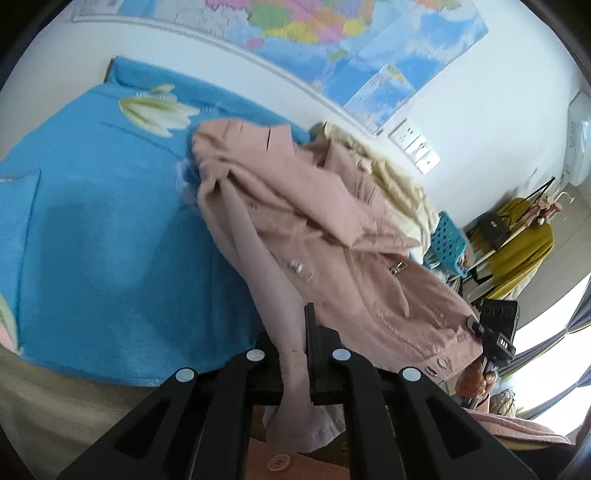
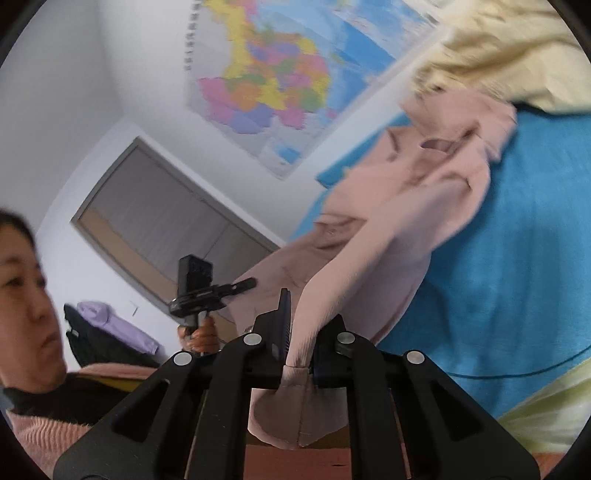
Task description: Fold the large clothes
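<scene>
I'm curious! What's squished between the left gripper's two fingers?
A fold of the pink jacket: the left gripper is shut on it, as the left wrist view shows.

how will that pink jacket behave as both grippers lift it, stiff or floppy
Likely floppy: the pink jacket sags in folds between the left gripper and right gripper. Probably fairly heavy, since the cloth looks thick. Its free parts may drag on the blue blanket.

The left gripper [image 1: 295,354] is clamped on a sleeve [image 1: 258,266] of the pink jacket [image 1: 332,221], which lies crumpled across the blue blanket [image 1: 92,221]. A cream garment [image 1: 399,181] sits just behind the jacket. The right gripper [image 1: 495,332] shows at the jacket's hem. A map [image 1: 332,33] hangs on the wall.
</scene>
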The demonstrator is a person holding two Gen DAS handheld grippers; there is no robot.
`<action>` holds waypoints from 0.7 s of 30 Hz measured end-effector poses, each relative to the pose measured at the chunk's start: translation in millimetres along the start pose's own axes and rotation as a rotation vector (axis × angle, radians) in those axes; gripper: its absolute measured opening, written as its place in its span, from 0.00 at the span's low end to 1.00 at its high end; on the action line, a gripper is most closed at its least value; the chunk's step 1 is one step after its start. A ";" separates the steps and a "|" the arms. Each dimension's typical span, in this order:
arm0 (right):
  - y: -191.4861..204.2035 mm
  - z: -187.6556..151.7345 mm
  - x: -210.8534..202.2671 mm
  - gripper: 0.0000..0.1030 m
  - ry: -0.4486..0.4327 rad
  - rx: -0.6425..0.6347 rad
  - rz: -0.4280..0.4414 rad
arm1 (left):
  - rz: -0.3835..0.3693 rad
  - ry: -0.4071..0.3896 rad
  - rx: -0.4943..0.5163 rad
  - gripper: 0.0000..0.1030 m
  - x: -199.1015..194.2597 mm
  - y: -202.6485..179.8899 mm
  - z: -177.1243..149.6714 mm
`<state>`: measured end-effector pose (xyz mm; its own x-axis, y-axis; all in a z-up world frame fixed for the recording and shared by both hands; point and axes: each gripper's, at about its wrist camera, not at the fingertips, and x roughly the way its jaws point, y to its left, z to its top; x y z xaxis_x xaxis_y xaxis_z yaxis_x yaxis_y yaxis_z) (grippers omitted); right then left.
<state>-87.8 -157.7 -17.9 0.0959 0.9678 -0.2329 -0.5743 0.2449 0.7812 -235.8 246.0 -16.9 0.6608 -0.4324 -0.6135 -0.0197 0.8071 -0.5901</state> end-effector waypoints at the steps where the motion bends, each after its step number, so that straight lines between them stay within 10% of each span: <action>1: 1.6 -0.2 0.1 0.09 0.001 0.003 0.005 | -0.003 -0.006 -0.006 0.05 -2.4 1.2 1.5; 9: -39.2 -10.2 7.5 0.11 0.070 0.094 -0.094 | 0.124 0.107 -0.030 0.14 36.2 29.6 0.6; 11: -51.9 -16.1 9.0 0.24 0.104 0.127 -0.163 | 0.157 0.137 -0.039 0.30 45.2 40.6 -2.4; 13: -61.2 -18.7 5.4 0.62 0.142 0.142 -0.287 | 0.270 0.149 -0.015 0.40 47.7 47.4 -2.1; 21: -23.1 40.8 -18.2 0.66 0.087 -0.116 -0.621 | 0.380 -0.010 0.225 0.65 35.4 16.0 61.6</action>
<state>-43.1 -178.5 -8.1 0.3760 0.6378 -0.6722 -0.5176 0.7462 0.4186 -166.5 268.4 -15.7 0.6455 -0.0847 -0.7590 -0.1000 0.9759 -0.1940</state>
